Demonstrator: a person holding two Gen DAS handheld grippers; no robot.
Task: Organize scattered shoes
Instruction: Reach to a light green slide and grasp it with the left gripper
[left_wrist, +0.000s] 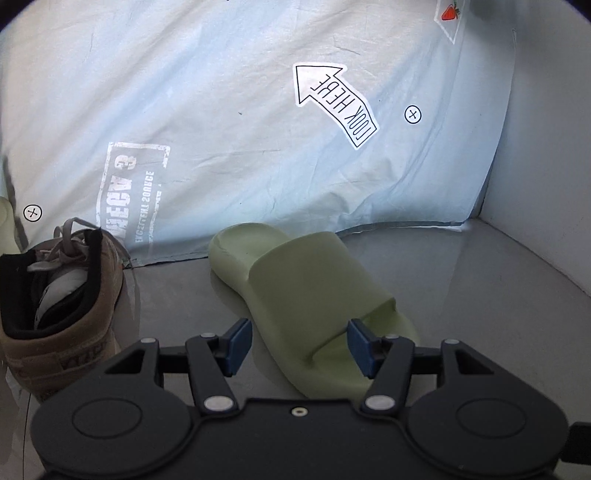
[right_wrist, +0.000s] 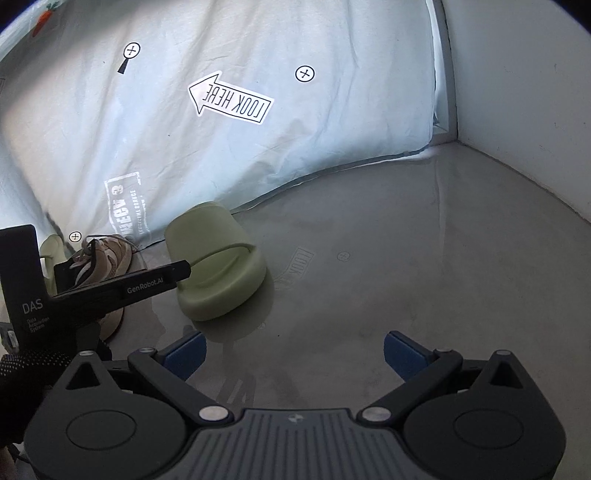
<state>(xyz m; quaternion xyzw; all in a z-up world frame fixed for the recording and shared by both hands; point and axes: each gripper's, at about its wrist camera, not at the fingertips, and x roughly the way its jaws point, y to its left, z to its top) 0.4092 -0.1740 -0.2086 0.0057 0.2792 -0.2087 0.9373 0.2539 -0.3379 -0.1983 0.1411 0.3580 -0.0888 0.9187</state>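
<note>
Both grippers' jaws released; second green slipper (left_wrist: 6, 218) mostly hidden behind tan sneaker (left_wrist: 70, 306).

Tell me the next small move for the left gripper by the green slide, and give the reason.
Probably ease the left gripper forward and down so its open pads straddle the green slide, then close. The slide lies flat on the grey floor right ahead of the fingers, not yet gripped. The right gripper hangs open over bare floor, further away.
</note>
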